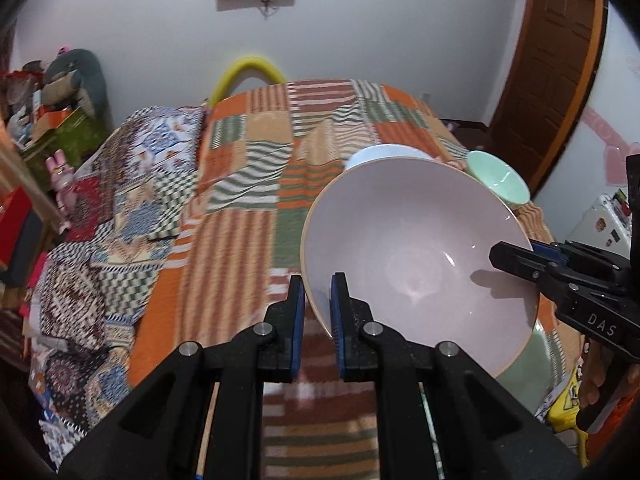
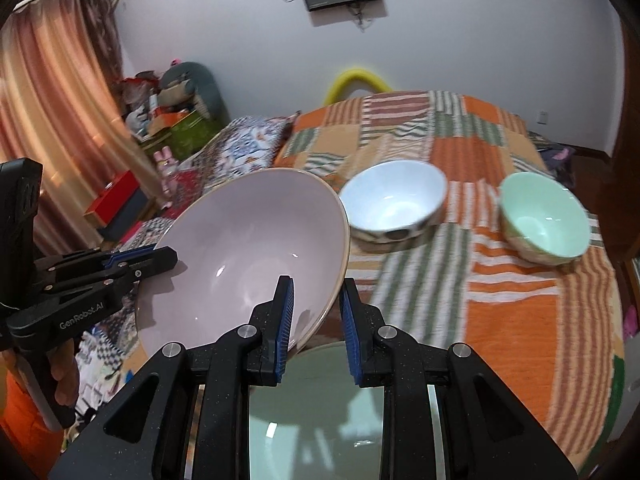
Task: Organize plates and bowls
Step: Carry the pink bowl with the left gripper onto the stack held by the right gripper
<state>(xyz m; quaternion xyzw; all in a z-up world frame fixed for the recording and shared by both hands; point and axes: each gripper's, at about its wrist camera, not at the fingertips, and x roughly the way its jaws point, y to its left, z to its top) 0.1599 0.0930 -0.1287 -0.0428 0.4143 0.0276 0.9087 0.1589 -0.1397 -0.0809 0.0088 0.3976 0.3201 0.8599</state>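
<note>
A large pale pink deep plate [image 1: 420, 248] [image 2: 248, 240] hangs tilted above the patchwork bed cover. My left gripper [image 1: 318, 294] [image 2: 162, 260] is shut on its left rim, and my right gripper [image 2: 318, 296] [image 1: 504, 256] is shut on the opposite rim. Beneath it, close to me, a pale green plate [image 2: 320, 412] [image 1: 520, 368] lies on the cover, partly hidden by the fingers. Farther back stand a white-blue bowl [image 2: 394, 200] [image 1: 384, 154] and, to its right, a mint green bowl [image 2: 544, 216] [image 1: 500, 182], both upright and apart.
The bed cover [image 1: 248, 184] runs back to a yellow curved tube [image 1: 248, 70] by the wall. A patterned pillow [image 1: 136, 168] lies at the left. Boxes and toys [image 2: 168, 112] crowd the left floor, and a brown door [image 1: 552, 60] stands at the right.
</note>
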